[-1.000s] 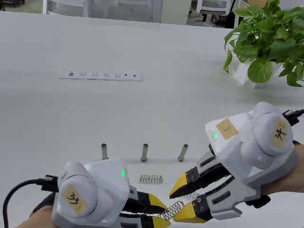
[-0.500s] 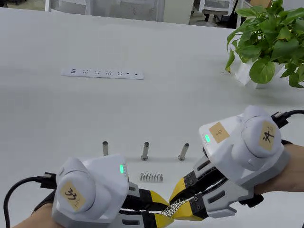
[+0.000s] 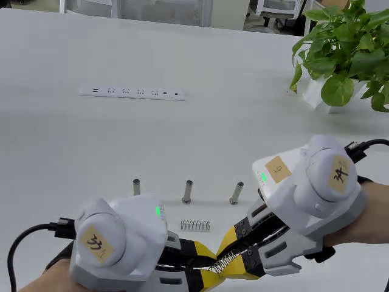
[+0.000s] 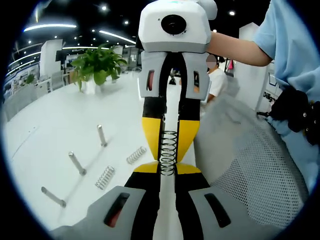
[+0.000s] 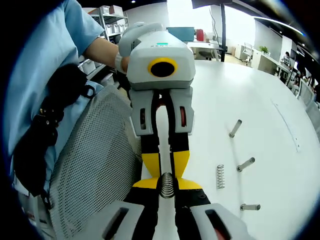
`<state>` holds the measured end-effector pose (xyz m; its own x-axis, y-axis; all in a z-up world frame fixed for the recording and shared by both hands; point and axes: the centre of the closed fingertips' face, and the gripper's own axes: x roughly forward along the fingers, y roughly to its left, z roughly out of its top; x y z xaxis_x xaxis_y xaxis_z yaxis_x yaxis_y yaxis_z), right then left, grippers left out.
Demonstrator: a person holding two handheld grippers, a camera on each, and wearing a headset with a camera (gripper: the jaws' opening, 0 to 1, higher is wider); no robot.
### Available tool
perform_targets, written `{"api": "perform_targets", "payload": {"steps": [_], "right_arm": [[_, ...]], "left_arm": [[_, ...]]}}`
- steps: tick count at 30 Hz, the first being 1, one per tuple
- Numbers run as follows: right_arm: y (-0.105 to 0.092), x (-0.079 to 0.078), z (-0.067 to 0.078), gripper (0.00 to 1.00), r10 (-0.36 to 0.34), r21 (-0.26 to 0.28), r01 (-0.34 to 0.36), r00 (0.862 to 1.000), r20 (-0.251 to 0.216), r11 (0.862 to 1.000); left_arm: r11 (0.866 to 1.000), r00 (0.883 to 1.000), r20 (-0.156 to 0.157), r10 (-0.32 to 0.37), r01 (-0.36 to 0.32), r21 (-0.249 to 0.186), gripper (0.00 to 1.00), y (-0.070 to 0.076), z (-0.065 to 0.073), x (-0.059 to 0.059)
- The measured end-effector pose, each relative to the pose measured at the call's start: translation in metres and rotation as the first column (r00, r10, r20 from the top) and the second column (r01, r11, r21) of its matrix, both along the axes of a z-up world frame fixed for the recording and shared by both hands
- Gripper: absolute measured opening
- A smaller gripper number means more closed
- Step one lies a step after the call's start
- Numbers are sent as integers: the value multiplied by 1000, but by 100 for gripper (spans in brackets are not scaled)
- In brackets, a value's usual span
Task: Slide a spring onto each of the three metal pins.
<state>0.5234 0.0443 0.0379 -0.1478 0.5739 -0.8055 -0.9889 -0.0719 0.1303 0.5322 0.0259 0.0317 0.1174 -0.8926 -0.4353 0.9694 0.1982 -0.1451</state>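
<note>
A wide white table (image 3: 61, 140) filled the front of the room. On it lay a white power strip (image 3: 132, 92), and at the far right stood a green plant (image 3: 343, 42) in a white pot (image 3: 316, 91). Near the person was a grey mesh chair (image 5: 95, 165). Long lamps (image 4: 50, 26) shone on the dark ceiling. Further back stood, I think, shelves (image 5: 107, 20).

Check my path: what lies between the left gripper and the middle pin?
One loose spring, lying flat between the middle pin and the left gripper, in the head view.
</note>
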Motion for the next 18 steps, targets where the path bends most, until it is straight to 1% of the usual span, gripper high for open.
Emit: {"api": "perform_targets", "payload": {"steps": [2, 4, 10, 15, 18], "right_arm": [[0, 0, -1, 7, 4, -5, -4, 1000, -1, 1000], [0, 0, -1, 7, 13, -8, -13, 1000, 5, 1000], [0, 0, -1, 7, 24, -13, -24, 1000, 9, 1000], [1, 1, -1, 7, 30, -11, -30, 999, 13, 999], [3, 2, 1, 7, 39, -7, -39, 999, 22, 999]], "left_arm": [[1000, 1000, -3, 3, -3, 0, 7, 0, -1, 0], [1000, 1000, 2, 4, -4, 3, 7, 0, -2, 0], [1000, 1000, 2, 16, -16, -1, 7, 1, -2, 0], [999, 999, 6, 40, -40, -7, 7, 2, -1, 1], [997, 998, 6, 69, -68, -19, 7, 5, 1, 2]]}}
